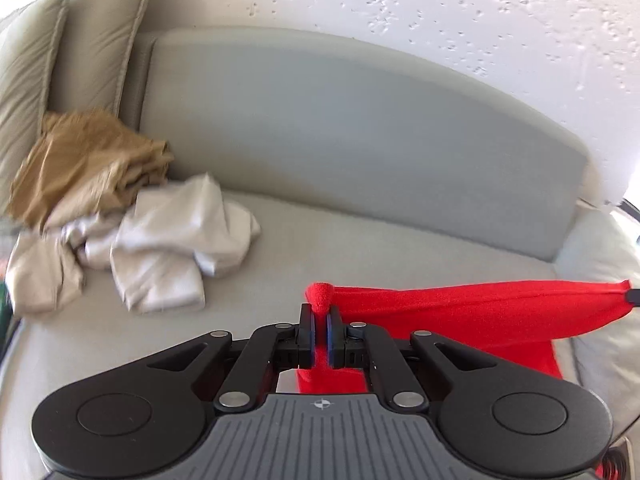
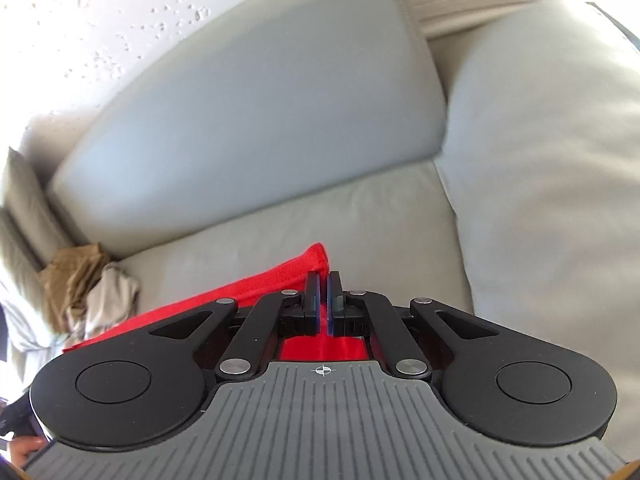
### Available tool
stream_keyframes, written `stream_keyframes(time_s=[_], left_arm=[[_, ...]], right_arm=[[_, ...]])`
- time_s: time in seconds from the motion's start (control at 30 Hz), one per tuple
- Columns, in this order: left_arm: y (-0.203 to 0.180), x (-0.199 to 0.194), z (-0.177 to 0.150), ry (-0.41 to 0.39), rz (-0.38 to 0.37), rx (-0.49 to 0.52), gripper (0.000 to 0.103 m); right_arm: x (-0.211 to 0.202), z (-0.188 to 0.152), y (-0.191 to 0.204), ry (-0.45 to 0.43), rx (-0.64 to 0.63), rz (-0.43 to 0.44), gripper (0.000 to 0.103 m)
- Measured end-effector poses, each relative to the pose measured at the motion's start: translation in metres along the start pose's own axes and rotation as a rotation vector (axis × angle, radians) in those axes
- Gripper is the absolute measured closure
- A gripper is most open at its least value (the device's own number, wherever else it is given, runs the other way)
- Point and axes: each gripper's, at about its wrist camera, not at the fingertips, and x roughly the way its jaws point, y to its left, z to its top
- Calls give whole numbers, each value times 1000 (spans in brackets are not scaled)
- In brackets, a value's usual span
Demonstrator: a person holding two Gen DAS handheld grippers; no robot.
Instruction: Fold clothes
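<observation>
A red garment (image 1: 460, 308) is stretched in the air above the sofa seat between both grippers. My left gripper (image 1: 320, 314) is shut on one corner of it, with a red tuft bunched above the fingertips. The cloth runs taut to the right, where the tip of the other gripper (image 1: 634, 295) holds its far corner. In the right wrist view my right gripper (image 2: 323, 280) is shut on the red garment (image 2: 256, 292), which runs off to the lower left and hangs beneath the jaws.
A pile of crumpled clothes lies at the left end of the seat: a tan piece (image 1: 88, 164) on top of white and beige pieces (image 1: 168, 240); the pile also shows in the right wrist view (image 2: 88, 284). The grey sofa seat (image 1: 360, 240), backrest (image 1: 340, 128) and right armrest cushion (image 2: 552, 152) surround it.
</observation>
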Motion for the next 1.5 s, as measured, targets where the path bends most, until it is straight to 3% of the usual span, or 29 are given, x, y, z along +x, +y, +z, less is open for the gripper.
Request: stream_keyframes(time_s=[0.13,0.3,0.53,0.7,0.8,0.83,0.87,0.9,1.0,1.13,1.33,1.4,1.5], left_arm=[[-8,-22,-66,93,24,-28,99],[-30,-56,-134,55,44,40,99],[-15,-88,-178,22,37,-28,99],[-25,-81,-197,55,70,21,99],[-26,-77,-204,67,101,29,99],[-24,-76,-205,69,99,16,99],[-22,-75,-206,72,99,4,99],[-21,-75,-207,74,100,-5,99],[-20,-76,-211,90,95,-14,92],[0,-100,-217,104,41,-185,67],[39,-124,-223,86,-92,-542,68],[41,-115,-221,106,-131,-605,69],[35,-98,-215,126,-95,-617,69]], right_arm=[[-34,-49,-50,42,47,-21,100],[-48,-108,-96,56,103,-47,100],[-88,-148,-118,-24,114,-70,102],[-96,-160,-124,-7,99,-33,102],[-91,-162,-119,47,128,81,93],[-88,-163,-116,64,113,94,82],[-85,-164,-113,80,96,92,61],[-82,-166,-110,86,84,64,56],[-81,-171,-118,73,151,28,56],[-78,-173,-131,90,231,44,57],[-76,-176,-135,97,264,62,56],[-74,-176,-134,97,267,69,56],[-70,-177,-131,95,271,80,57]])
